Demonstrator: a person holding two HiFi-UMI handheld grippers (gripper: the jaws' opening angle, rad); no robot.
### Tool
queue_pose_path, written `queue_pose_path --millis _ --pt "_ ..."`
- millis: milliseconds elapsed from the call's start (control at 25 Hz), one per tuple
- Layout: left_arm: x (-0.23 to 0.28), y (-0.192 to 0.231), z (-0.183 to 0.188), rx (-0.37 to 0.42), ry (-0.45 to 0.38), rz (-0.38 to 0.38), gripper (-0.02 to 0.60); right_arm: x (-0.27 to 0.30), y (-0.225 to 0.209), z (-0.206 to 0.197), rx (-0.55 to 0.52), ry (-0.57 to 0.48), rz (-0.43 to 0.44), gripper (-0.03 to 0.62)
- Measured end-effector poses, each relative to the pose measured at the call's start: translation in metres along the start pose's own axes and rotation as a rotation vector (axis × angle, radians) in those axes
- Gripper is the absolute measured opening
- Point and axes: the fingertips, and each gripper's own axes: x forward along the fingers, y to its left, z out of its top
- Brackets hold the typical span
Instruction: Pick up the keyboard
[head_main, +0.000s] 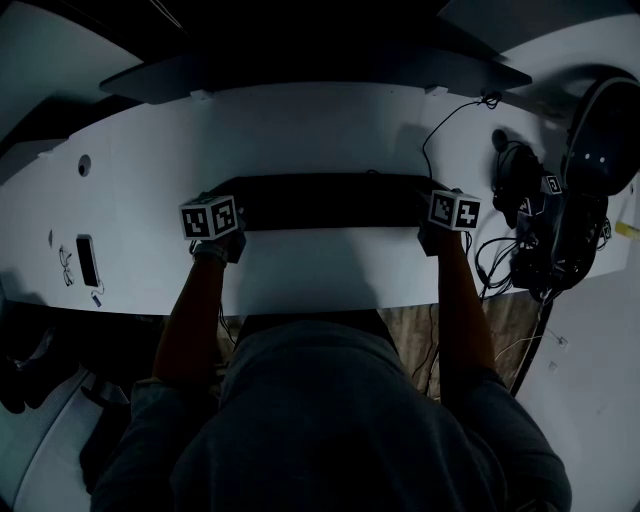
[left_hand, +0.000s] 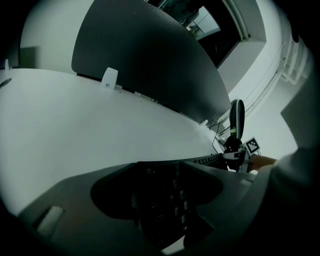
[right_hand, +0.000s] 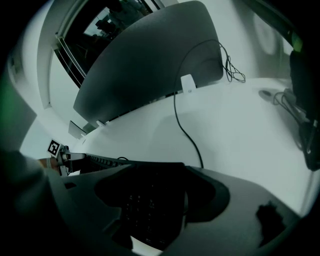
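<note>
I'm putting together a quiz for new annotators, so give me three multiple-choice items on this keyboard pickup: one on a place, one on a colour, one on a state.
1. Where is the left hand-held gripper?
A. at the keyboard's left end
B. at its middle
C. away from it, at the desk's far edge

2. What colour is the keyboard?
A. white
B. black
C. red

3. What stands between the jaws of the right hand-held gripper?
A. nothing
B. a cable
C. the keyboard's right end

Answers: 1 A, the head view shows it at that end. 2 B, it shows dark against the white desk. 3 C, keys show between the jaws in the right gripper view.
</note>
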Motion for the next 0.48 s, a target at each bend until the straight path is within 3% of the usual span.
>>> queue_pose_path --millis 480 --pt "0.0007 0.0031 0.0026 -0.029 -0.033 0.04 0.253 0.0004 -0.0011 0.002 0.026 0.008 -0.025 0.31"
